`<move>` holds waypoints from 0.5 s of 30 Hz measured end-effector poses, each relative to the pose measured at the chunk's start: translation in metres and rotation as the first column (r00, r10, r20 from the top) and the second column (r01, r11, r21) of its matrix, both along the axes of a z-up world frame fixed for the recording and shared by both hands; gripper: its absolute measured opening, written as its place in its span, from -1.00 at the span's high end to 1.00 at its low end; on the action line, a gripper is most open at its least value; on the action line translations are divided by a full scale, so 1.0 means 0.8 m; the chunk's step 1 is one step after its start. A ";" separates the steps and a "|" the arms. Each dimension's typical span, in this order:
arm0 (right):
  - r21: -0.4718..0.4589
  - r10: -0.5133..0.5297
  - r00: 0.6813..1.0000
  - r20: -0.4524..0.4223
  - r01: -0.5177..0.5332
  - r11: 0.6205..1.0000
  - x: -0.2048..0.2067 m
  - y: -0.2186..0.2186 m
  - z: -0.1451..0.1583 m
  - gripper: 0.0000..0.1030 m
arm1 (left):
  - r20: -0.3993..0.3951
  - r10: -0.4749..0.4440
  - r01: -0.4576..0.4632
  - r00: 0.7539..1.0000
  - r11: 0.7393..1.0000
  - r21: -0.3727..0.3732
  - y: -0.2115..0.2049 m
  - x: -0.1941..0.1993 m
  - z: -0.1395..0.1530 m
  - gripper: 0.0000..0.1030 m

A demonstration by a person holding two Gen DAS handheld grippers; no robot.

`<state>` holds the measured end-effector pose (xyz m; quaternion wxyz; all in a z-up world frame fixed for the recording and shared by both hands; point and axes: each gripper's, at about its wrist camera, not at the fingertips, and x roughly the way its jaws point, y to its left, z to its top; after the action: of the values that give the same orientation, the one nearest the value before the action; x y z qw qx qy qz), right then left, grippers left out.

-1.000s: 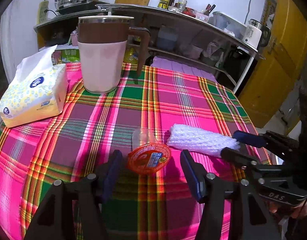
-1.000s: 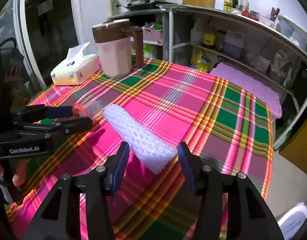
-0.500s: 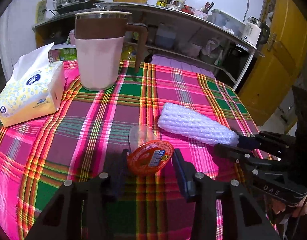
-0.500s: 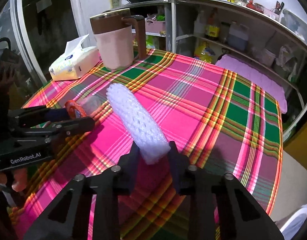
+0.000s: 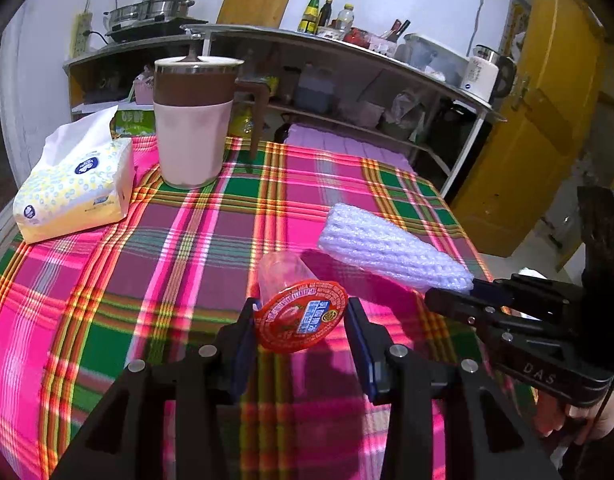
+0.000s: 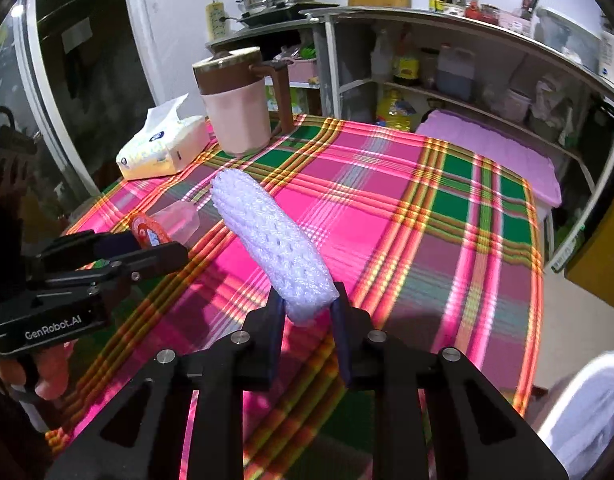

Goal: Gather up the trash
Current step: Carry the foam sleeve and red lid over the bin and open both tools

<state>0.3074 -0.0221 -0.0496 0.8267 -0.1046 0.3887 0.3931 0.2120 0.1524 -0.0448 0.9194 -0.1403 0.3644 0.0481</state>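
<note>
White foam sleeve (image 6: 273, 240) pinched in right tool (image 6: 307, 314); left tool (image 5: 299, 320) grips cup (image 5: 295, 300).

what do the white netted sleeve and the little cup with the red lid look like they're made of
White sleeve: likely soft foam netting, matte, with an open woven mesh; it dents between the right gripper fingers. Small cup: thin clear plastic, the cloth showing through it. Its red lid: probably printed foil or film, glossy and slightly wrinkled.

cup (image 5: 285, 280): 1 | foam sleeve (image 5: 391, 252): 1 | tissue pack (image 5: 73, 192): 1 | jug (image 5: 193, 124): 1
</note>
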 end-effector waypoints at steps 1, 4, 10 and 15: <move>0.003 -0.006 1.000 0.000 0.006 1.000 -0.004 -0.005 0.002 0.55 | 0.005 -0.006 0.006 1.000 1.000 0.000 -0.006 -0.006 0.003 0.17; 0.016 -0.024 1.000 0.003 0.024 1.000 -0.019 -0.020 0.009 0.55 | 0.019 -0.021 0.021 1.000 1.000 0.001 -0.019 -0.018 0.010 0.17; 0.035 -0.064 0.998 0.009 0.064 0.997 -0.049 -0.054 0.021 0.55 | 0.046 -0.055 0.055 0.997 0.998 -0.002 -0.047 -0.048 0.028 0.17; 0.054 -0.093 0.996 0.008 0.092 0.994 -0.074 -0.080 0.027 0.55 | 0.062 -0.080 0.081 0.995 0.997 -0.001 -0.071 -0.068 0.038 0.17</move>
<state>0.2479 -0.0861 -0.0282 0.8485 -0.0664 0.3783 0.3640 0.1573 0.0959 -0.0141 0.9311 -0.1284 0.3412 0.0060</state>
